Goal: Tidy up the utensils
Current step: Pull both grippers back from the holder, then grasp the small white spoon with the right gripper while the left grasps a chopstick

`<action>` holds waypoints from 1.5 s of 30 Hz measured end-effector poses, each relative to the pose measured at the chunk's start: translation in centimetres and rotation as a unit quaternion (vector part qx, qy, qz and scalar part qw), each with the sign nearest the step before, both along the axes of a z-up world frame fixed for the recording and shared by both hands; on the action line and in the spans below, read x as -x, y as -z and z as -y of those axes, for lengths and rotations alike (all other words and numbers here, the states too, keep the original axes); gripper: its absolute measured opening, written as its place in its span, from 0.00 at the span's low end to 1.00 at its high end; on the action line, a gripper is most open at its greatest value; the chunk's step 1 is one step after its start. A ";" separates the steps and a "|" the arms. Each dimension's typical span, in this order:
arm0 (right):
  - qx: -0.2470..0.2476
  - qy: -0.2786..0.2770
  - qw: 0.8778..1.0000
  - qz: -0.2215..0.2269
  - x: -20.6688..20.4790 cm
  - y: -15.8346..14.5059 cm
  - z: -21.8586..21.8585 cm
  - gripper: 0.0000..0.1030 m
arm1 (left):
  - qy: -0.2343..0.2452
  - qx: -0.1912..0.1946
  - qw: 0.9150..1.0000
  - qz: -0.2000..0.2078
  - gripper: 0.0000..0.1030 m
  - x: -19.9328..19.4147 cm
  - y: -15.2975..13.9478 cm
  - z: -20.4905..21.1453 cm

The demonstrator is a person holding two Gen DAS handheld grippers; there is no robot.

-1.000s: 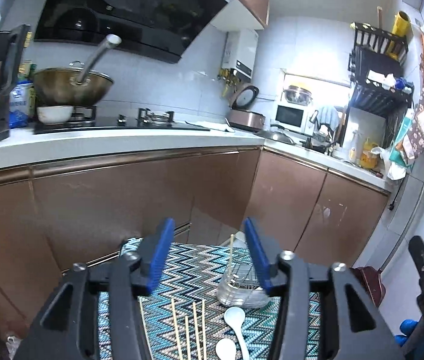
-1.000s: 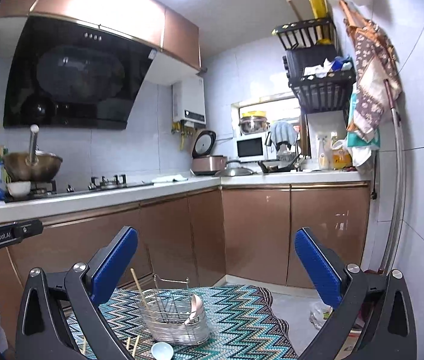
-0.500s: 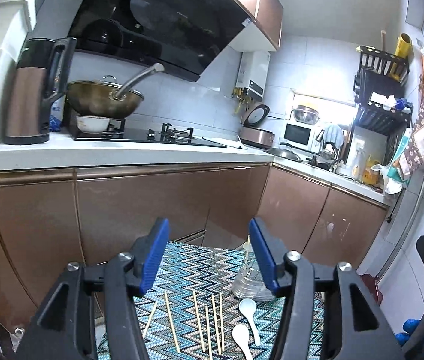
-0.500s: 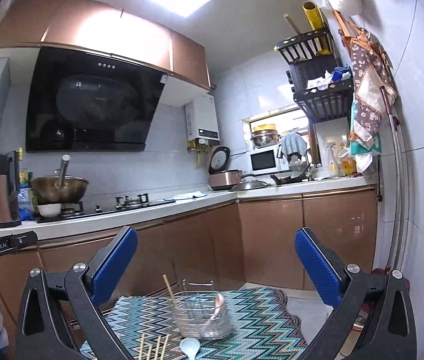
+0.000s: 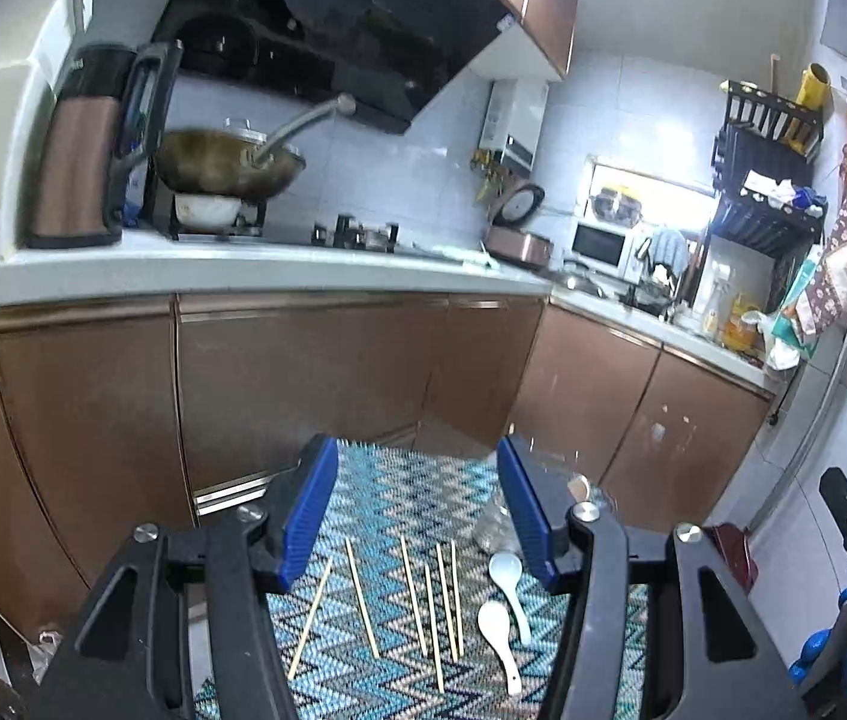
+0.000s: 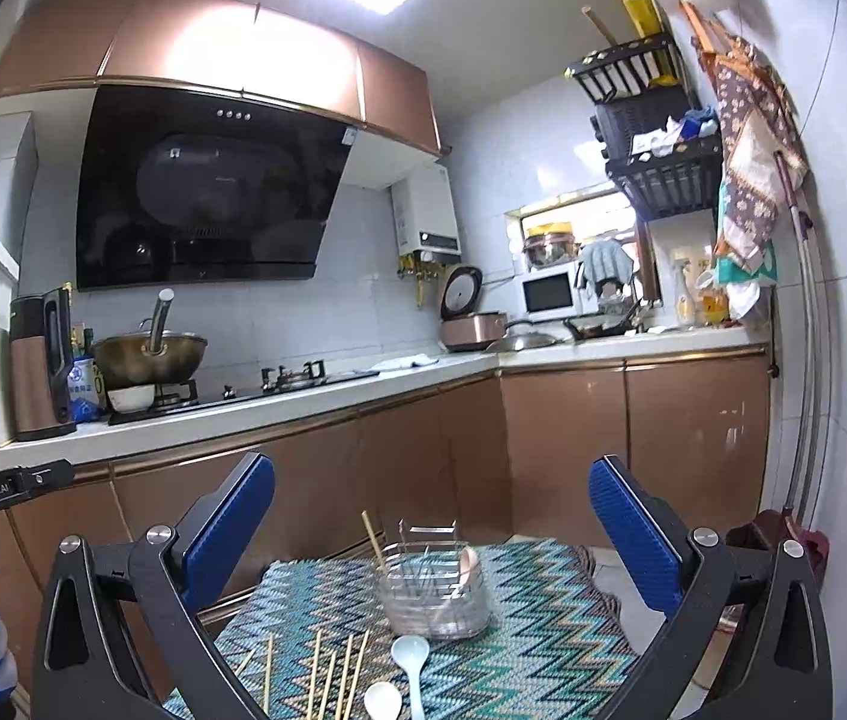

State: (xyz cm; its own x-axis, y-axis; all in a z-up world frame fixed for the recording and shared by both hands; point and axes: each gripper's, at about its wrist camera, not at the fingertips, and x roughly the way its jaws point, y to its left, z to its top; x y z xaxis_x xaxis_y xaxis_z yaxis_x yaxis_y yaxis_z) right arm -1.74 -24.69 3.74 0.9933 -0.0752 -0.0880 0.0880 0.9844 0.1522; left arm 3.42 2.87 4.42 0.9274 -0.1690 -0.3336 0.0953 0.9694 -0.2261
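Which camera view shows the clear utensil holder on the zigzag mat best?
The right wrist view: the clear utensil holder stands whole between the open fingers. In the left wrist view the right finger hides most of the clear utensil holder.

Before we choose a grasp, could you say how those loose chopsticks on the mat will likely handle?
The chopsticks look thin, stiff and light. Lying flat on the woven mat, they probably leave little for jaws to get under. Their round shafts may roll if nudged sideways.
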 end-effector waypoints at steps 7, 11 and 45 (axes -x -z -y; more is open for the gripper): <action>-0.004 -0.020 0.998 -0.053 -2.5 2.7 0.7 0.99 | 0.019 0.008 0.998 -0.056 0.52 -3.4 3.2 0.0; -0.007 -0.026 0.996 -0.081 -4.0 4.4 1.5 0.96 | 0.027 0.005 0.996 -0.091 0.52 -6.0 5.5 0.7; -0.050 -0.378 0.838 -0.391 -22.8 25.1 -0.1 0.23 | 0.115 -0.025 0.894 -0.433 0.20 -26.9 26.0 10.1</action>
